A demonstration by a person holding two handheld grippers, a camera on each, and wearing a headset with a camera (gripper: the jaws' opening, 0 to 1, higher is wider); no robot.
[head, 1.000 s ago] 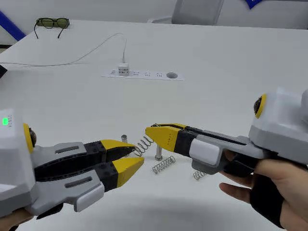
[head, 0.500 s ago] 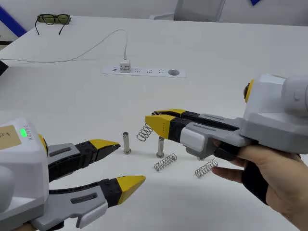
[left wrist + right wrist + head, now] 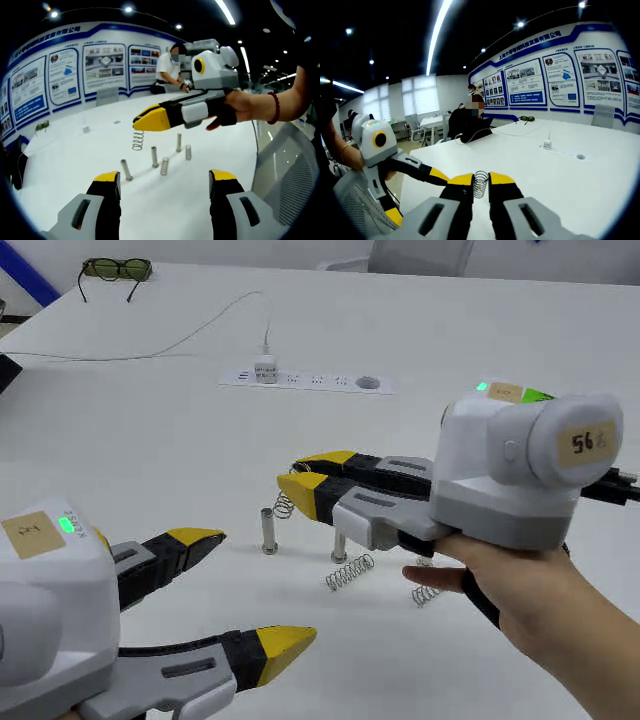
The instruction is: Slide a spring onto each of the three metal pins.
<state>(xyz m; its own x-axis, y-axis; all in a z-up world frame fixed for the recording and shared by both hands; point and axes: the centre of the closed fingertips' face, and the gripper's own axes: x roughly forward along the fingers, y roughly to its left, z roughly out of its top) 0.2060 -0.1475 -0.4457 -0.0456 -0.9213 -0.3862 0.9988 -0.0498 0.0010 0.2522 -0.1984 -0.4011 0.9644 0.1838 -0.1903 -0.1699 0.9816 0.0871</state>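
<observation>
My right gripper (image 3: 293, 477) is shut on one end of a small steel spring (image 3: 284, 505), which hangs from its yellow tips just above the white table (image 3: 150, 440). Below and beside it stands an upright metal pin (image 3: 268, 531); a second pin (image 3: 339, 545) stands partly behind the gripper. In the left gripper view three bare pins (image 3: 154, 156) stand in a row. Two more springs (image 3: 348, 571) (image 3: 425, 593) lie on the table. My left gripper (image 3: 257, 588) hovers open and empty at the near left. The held spring (image 3: 480, 184) sits between the right gripper's jaws (image 3: 480, 178).
A white power strip (image 3: 310, 381) with a plugged charger and cable lies further back on the table. Dark glasses (image 3: 116, 268) rest at the far left corner. A chair stands behind the far edge. A person sits across the room (image 3: 170, 67).
My left gripper has opened wide and drawn back from the spring toward me. The right gripper, still holding the spring, has shifted slightly left toward the left pin.
</observation>
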